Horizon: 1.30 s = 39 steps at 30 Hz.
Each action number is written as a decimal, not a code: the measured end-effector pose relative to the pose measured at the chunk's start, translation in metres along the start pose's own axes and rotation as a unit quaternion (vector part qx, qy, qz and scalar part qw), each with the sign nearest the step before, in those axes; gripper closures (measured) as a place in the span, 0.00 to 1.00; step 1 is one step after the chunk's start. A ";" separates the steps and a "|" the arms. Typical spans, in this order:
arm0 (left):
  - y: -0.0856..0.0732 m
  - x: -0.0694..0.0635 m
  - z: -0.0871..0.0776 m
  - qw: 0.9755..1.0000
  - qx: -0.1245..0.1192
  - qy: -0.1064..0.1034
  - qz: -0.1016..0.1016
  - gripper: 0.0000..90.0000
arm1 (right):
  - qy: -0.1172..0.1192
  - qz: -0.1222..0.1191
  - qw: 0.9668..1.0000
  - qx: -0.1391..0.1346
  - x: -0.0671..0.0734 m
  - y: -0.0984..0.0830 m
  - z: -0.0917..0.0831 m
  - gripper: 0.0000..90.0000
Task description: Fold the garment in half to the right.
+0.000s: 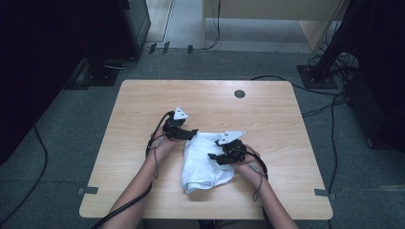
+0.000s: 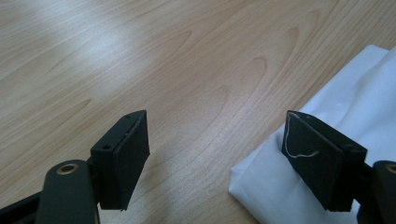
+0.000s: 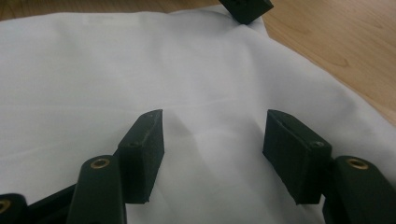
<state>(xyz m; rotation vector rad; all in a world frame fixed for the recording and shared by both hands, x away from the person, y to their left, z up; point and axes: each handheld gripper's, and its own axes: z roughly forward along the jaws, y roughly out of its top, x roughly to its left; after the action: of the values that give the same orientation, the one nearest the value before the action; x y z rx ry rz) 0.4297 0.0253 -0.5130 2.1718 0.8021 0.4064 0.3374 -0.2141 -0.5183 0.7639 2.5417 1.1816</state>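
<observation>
- White cloth [image 1: 206,161] lies bunched, partly folded, near the middle of the surface [image 1: 143,102], toward the near edge; long axis runs roughly near-to-far, leaning a little to the right at the far end.
- Left claw [image 1: 190,134] sits at the cloth's far-left corner; right claw [image 1: 213,156] is over the cloth's right half, so the right is the one more squarely on it.
- Left gripper view: left claw [image 2: 224,154] released, jaws wide apart; bare wood between them, one jaw over the cloth's [image 2: 327,140] edge and maybe brushing it, nothing pinched.
- Right gripper view: right claw [image 3: 212,149] part-open, jaws hovering low over the white fabric [image 3: 140,70], a soft crease running up between them; pads don't squeeze it, so released.
- Tip of the left claw [image 3: 246,9] shows at the cloth's far corner in the right gripper view.
- Judgement: next grab depends on the far edge and corner; both claws already close, each needs to drop and clench on fabric.
</observation>
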 end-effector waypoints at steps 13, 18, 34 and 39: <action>0.003 -0.006 -0.020 1.000 -0.007 -0.006 0.009 0.26 | 0.009 0.010 1.000 -0.015 0.003 0.001 -0.012 0.44; -0.003 -0.012 -0.033 0.999 -0.016 -0.037 0.006 0.26 | 0.017 0.005 1.000 -0.019 0.011 0.002 -0.019 0.43; -0.030 -0.052 -0.061 0.993 -0.004 -0.099 0.063 0.26 | 0.043 0.006 0.999 -0.002 0.031 -0.010 -0.015 0.40; -0.037 -0.054 -0.057 0.993 -0.001 -0.105 0.053 0.26 | 0.047 0.013 0.999 0.003 0.030 -0.016 -0.013 0.40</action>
<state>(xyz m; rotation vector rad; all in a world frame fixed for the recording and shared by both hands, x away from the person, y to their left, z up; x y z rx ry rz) 0.3444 0.0398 -0.5053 2.2176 0.5710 0.2264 0.3010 -0.2140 -0.5219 0.7620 2.6186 1.2465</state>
